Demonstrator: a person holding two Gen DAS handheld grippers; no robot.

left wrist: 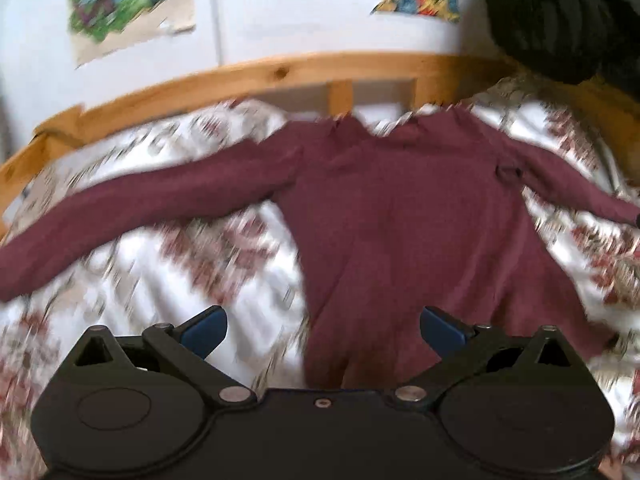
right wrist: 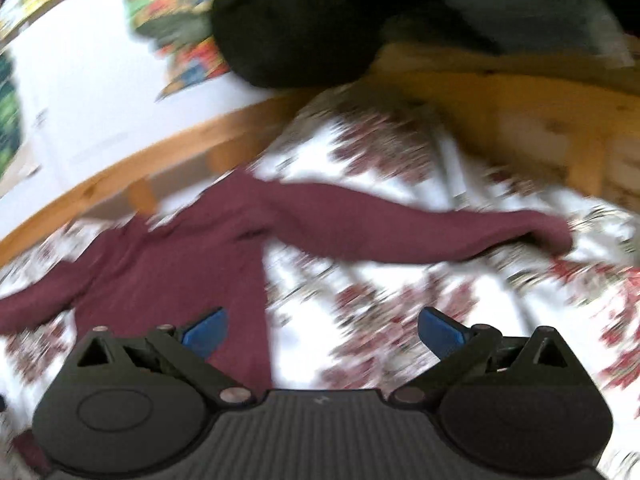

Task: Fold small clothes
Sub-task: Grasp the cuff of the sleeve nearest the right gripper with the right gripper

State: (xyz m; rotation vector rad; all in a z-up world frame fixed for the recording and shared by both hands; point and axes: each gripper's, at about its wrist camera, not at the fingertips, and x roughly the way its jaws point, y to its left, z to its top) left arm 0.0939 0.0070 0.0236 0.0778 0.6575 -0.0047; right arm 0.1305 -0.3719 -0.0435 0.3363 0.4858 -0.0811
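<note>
Left gripper spread wide, blue fingertips well apart, gripping nothing, hovering at the near hem of one maroon long-sleeved top. Right gripper likewise spread and empty, with the top's body ahead and to its left and one sleeve reaching across ahead and off to its right. Top spread flat on a floral bedcover, neck at the far end from both grippers, both sleeves stretched outward, no fold visible yet. Both views blurred, so fine detail not readable. Judged step: laying out finished, first fold not yet begun. Next move likely calling for a pinch on a sleeve cuff or side edge, lifted and carried inward across the body, with care to catch only the garment and not the cover beneath. Count: one top, two sleeves, two grippers, one wooden bed rail beyond the top, two colourful pictures on the white wall behind, one dark knitted mass ahead to the upper right.
</note>
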